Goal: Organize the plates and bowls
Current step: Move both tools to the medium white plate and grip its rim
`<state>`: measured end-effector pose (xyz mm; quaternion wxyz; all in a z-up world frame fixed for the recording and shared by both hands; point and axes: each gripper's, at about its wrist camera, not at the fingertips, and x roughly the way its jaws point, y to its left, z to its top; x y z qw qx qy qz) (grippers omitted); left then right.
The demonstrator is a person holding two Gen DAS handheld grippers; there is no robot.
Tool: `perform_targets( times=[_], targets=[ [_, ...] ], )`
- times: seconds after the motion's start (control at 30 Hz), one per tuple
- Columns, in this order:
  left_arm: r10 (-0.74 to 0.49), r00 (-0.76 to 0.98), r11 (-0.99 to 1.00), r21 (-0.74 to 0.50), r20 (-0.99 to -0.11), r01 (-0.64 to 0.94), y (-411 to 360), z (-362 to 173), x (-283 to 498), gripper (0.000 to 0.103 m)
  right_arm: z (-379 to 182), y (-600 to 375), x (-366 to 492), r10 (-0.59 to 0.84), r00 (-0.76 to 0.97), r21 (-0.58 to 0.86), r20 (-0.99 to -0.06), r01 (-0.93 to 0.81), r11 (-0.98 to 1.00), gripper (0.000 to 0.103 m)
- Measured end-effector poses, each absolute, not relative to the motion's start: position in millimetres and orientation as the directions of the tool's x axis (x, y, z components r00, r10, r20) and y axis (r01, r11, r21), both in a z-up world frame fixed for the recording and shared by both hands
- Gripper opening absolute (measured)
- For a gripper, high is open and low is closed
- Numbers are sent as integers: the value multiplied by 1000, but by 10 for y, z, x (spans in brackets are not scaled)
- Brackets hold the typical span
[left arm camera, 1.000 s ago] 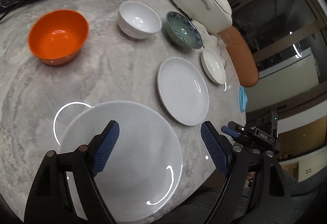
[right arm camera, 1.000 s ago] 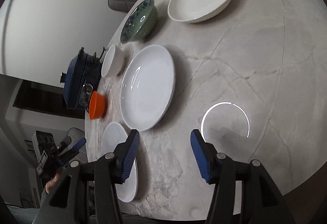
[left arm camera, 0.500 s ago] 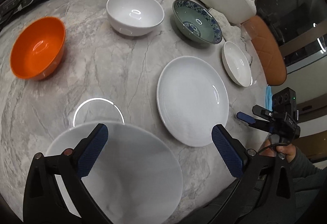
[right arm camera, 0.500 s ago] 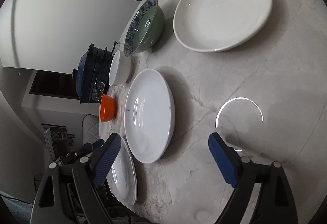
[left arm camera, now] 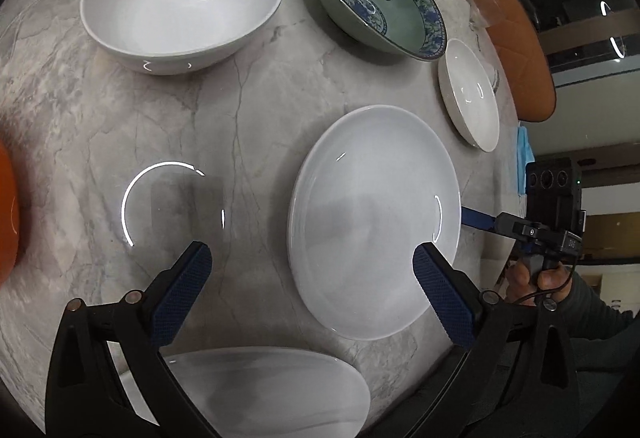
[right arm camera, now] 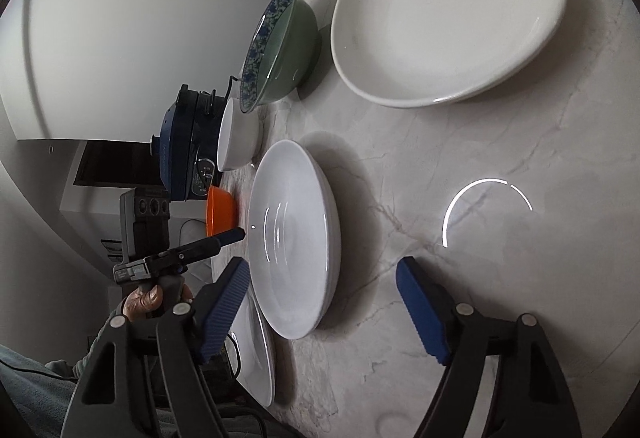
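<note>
Both grippers hung empty over the marble table (left arm camera: 248,90). The left gripper (left arm camera: 308,278) stood spread wide, one finger over the plate (left arm camera: 372,222) at centre right of its view. The right gripper (right arm camera: 320,302) was closing with the plate's near rim seemingly between its pads. Two tools converging on one slick rim risked a clash or a skid into the second plate (left arm camera: 264,390) at the bottom edge.
</note>
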<state>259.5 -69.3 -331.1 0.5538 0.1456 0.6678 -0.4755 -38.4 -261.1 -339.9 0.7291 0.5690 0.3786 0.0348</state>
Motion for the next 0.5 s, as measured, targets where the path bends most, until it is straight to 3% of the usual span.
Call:
perform_targets(
  times=[0.33, 0.4, 0.47, 0.5],
  targets=[
    [-327, -382, 491, -501, -864, 713, -718, -3479, 2622, 99, -3450, -2589, -241, 517, 690, 862, -506, 381, 334, 62],
    [-332, -383, 485, -504, -862, 715, -713, -3469, 2633, 93, -3461, -2594, -224, 519, 683, 858, -514, 390, 335, 55],
    [-319, -375, 472, -489, -870, 733, -723, -3452, 2619, 67, -3481, -2599, -215, 521, 675, 853, -522, 403, 332, 48],
    [-310, -370, 467, -479, -876, 743, -731, -3447, 2612, 60, -3487, -2599, -214, 521, 672, 850, -526, 409, 332, 44]
  ],
)
